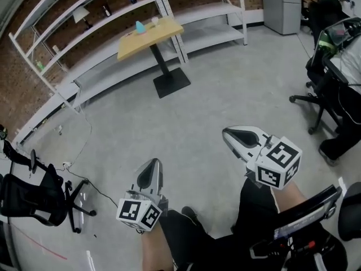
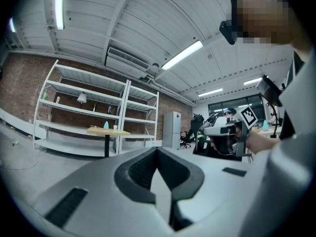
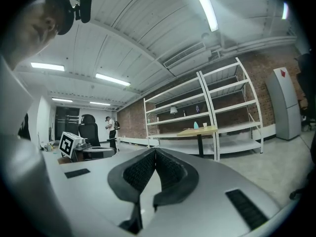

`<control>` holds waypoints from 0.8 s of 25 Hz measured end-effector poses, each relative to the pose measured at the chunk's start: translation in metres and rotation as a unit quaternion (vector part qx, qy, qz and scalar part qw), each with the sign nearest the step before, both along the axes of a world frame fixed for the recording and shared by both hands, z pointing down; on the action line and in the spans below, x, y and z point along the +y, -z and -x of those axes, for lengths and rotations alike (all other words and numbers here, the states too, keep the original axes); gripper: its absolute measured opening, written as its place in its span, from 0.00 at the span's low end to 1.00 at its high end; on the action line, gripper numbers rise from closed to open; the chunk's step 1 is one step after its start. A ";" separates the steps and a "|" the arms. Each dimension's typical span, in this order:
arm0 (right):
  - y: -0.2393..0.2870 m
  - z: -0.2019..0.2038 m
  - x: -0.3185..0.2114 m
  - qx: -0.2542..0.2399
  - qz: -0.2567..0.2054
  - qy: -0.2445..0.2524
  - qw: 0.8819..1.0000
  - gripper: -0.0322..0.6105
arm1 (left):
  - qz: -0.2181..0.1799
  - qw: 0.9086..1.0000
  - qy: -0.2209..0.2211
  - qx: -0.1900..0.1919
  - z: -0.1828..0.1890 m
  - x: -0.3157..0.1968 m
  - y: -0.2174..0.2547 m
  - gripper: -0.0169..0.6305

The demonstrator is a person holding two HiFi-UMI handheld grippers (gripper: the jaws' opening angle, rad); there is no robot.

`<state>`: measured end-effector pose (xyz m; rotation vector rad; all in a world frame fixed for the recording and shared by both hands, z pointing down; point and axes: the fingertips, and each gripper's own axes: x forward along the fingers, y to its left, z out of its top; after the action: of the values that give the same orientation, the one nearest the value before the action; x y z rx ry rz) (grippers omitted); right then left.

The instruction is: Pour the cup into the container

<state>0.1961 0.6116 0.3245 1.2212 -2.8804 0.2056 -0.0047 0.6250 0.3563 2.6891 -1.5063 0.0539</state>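
Head view downward; gripper views toward distant table [image 1: 151,37].

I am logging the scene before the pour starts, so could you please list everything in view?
Table: one, yellow top, black pedestal, far across the floor.
Blue object: one, on the table; too small to identify.
Cup: one, white, on the table beside it.
Shelving: white, along the brick wall.
Cabinet: one, grey, far right.
Office chairs: two, black, left and right.
Left gripper: grey, shut, empty.
Right gripper: grey, shut, empty.
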 end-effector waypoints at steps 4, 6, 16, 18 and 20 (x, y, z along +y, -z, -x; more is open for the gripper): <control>0.006 0.005 -0.021 0.003 -0.012 -0.002 1.000 0.05 | -0.005 1.000 -0.018 -0.016 -0.002 -0.022 0.001 0.03; 0.013 0.009 -0.032 0.002 -0.016 -0.002 1.000 0.05 | -0.010 0.999 -0.026 -0.020 -0.001 -0.032 0.007 0.03; 0.044 0.019 -0.094 -0.003 -0.044 -0.018 0.999 0.05 | -0.039 0.998 -0.050 -0.026 0.008 -0.092 0.043 0.03; 0.040 0.016 -0.111 -0.011 -0.040 -0.025 0.999 0.05 | -0.039 0.997 -0.055 -0.026 0.007 -0.113 0.041 0.03; 0.031 0.013 -0.129 -0.019 -0.029 -0.029 0.999 0.05 | -0.032 0.998 -0.058 -0.023 0.006 -0.136 0.035 0.03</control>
<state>0.1830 0.4827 0.2935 1.3268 -2.9040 0.1485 -0.0109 0.4890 0.3214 2.8422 -1.3852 0.0751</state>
